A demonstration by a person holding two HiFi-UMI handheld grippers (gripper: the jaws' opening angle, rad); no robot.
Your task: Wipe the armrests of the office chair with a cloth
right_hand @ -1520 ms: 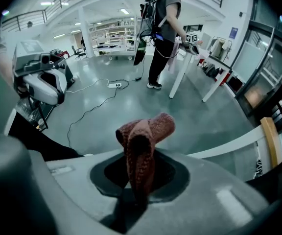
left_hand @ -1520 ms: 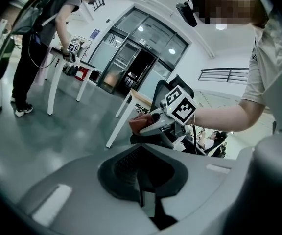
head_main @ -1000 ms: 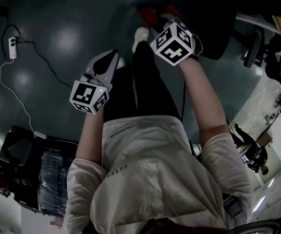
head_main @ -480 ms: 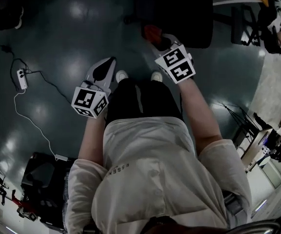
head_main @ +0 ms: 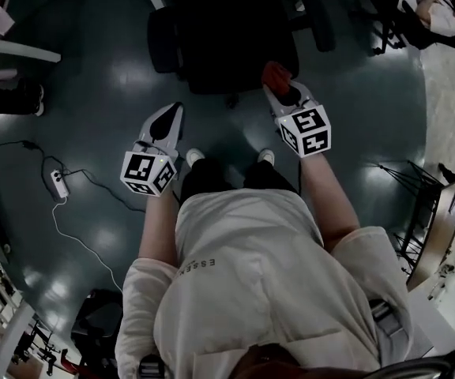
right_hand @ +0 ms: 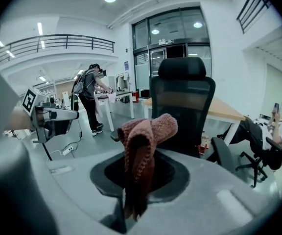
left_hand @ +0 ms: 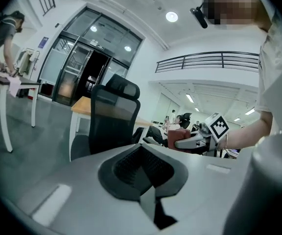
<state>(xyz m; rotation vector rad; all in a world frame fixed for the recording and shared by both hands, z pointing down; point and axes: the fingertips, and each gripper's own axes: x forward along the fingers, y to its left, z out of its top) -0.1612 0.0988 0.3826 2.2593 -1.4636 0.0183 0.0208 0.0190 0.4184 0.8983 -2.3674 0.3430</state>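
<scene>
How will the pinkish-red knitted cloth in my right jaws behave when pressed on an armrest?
The pinkish-red knitted cloth folds and droops over the shut jaws, so it is probably floppy and may bunch rather than stay flat. Its looped texture suggests grip, not sliding. It looks light.

Both bare forearms reach forward and down from pale sleeves. The grey left gripper point(head_main: 172, 110), marker cube at its rear, has its fingers point(left_hand: 124, 168) pressed together with nothing between them. The grey right gripper point(head_main: 278, 87), held further forward, pinches a reddish knitted cloth point(right_hand: 140, 138)
</scene>
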